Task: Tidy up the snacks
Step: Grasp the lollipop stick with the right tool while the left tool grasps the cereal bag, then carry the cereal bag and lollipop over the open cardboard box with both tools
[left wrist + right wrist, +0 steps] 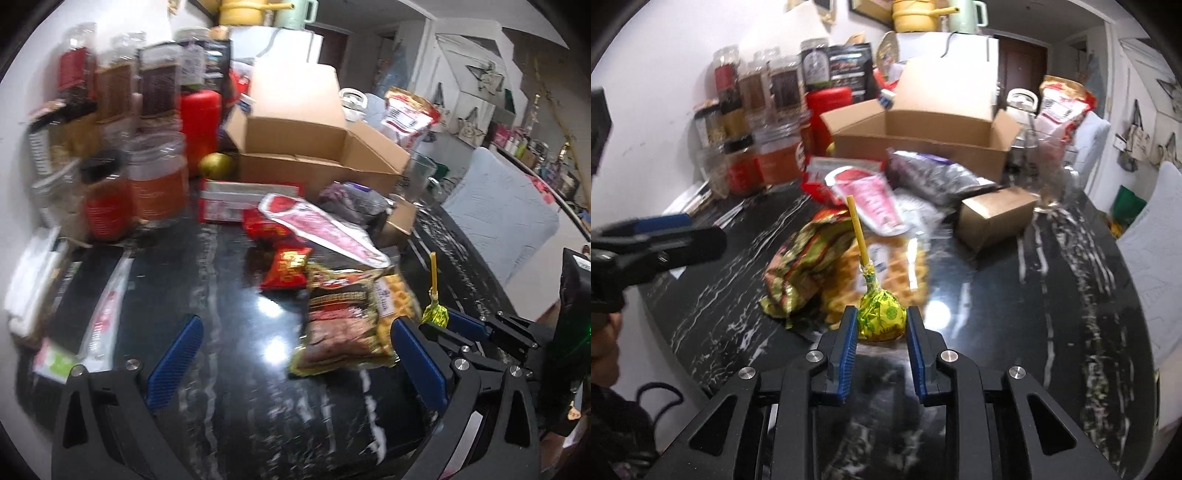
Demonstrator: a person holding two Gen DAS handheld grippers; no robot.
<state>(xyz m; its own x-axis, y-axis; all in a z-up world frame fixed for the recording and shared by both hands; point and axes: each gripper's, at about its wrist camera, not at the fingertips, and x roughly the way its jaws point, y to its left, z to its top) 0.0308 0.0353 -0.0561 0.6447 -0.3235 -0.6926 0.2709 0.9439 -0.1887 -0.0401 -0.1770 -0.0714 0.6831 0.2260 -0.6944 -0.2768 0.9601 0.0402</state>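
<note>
- The right gripper [881, 325] is closed on a lollipop [881, 314]. Its two blue pads press the round green and yellow head from both sides.
- The lollipop's yellow stick [857, 230] points up and away from the gripper. The lollipop sits low over the black table [1015, 314], near the front edge.
- The left gripper [295, 354] is open wide. Nothing is between its pads. It hangs over the table next to a snack bag [343, 321].
- The lollipop looks very light. Its head is hard under the crinkly wrapper, and the wrapper may be a bit slippery. The stick is thin and could bend, so the round head is the better place to hold. A soft squeeze is probably enough.
- The snack bag looks soft and shiny. It could slide on the smooth table. It may be best to pinch it at a flat edge and not squash the food inside.
- Behind it lie more snacks in a messy pile: a small red packet [286, 267] and a long pink and white packet [325, 229].
- An open cardboard box [923, 136] stands at the back of the table. It looks empty as far as can be seen. It may be the place for the snacks, but that is only a guess.
- Tall jars [159, 184] stand close together on the left, by the wall.
</note>
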